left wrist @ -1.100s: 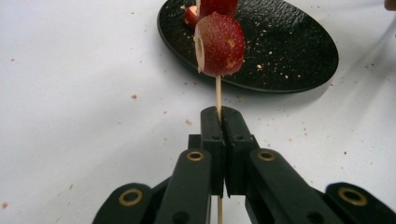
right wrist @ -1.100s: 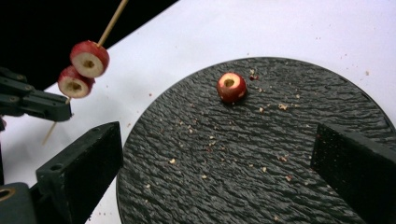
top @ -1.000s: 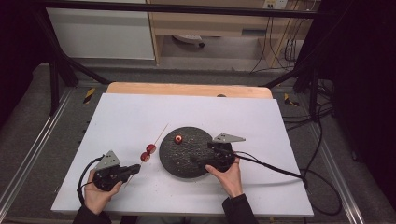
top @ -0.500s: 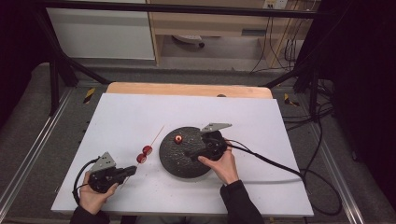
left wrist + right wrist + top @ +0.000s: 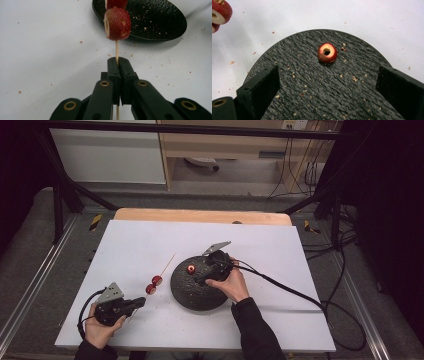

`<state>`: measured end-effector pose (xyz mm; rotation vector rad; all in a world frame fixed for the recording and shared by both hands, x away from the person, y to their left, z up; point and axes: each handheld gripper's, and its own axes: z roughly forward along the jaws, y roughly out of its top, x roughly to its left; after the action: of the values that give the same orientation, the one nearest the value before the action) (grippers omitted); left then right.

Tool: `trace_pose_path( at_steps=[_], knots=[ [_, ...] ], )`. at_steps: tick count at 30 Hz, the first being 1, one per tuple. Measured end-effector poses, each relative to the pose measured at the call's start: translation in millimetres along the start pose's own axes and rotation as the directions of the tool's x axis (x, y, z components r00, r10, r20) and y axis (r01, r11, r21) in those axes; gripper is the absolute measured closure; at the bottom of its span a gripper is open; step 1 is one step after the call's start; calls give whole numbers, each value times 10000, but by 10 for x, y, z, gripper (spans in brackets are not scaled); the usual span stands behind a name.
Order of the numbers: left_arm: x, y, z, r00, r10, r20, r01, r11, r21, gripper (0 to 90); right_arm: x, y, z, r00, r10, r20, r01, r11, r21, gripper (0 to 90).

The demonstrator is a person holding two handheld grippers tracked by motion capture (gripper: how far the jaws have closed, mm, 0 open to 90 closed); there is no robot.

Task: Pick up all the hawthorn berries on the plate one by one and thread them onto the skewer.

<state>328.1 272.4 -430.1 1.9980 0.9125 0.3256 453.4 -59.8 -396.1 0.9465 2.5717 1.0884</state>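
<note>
Landmark: the black plate [image 5: 197, 292], round and rough-surfaced, near the middle of the white table [image 5: 300, 320].

Left gripper [image 5: 117, 62]: its jaws are pressed together on the thin wooden skewer [image 5: 116, 51], pinching it near its lower end; in the high view this gripper [image 5: 137, 302] sits low on the table, left of the plate and well apart from it.

Skewer: runs from the left gripper's jaws up past the plate's left side; in the high view its bare tip [image 5: 167, 264] points away from the person.

Skewered fruit: two red pieces [image 5: 154, 284] threaded on the stick, just left of the plate's rim and not touching it; in the left gripper view the nearer piece [image 5: 117, 23] shows a pale cut face.

Loose fruit piece: a red piece with a hole through its core [image 5: 327, 53] lies on the plate, near its upper left edge [image 5: 191, 268].

Right gripper [image 5: 327, 82]: jaws spread wide, holding nothing, over the plate with the loose piece ahead of the gap between them; in the high view it [image 5: 202, 281] is above the plate's upper part.

In the way: nothing lies between the right gripper's jaws and the loose piece.

Around: crumbs are scattered on the plate and on the table near it; each gripper's black cable trails over the table.
</note>
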Motion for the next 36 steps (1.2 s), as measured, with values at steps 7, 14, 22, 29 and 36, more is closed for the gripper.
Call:
trace_pose_path(
  at_steps=[7,14,22,29,36],
  knots=[
    [19,-11,13,9999,-60,-100,60,10000,73,884,-50,100,81,9981,-567,-224,577,9972,469,100],
    [24,-12,9,9999,-77,-110,78,10000,40,884,-43,200,214,9955,-834,-443,870,9925,861,163],
    [21,-11,20,10000,-29,-95,30,9999,101,885,-30,324,366,9804,-1864,-642,1947,9670,1647,252],
    [21,-11,21,10000,-39,-74,40,9999,99,884,-37,372,457,9651,-2460,-897,2598,9429,2086,340],
    [21,-13,20,10000,-28,-58,28,10000,95,884,-39,435,553,9537,-2804,-1091,2986,9270,2271,454]
  ],
)
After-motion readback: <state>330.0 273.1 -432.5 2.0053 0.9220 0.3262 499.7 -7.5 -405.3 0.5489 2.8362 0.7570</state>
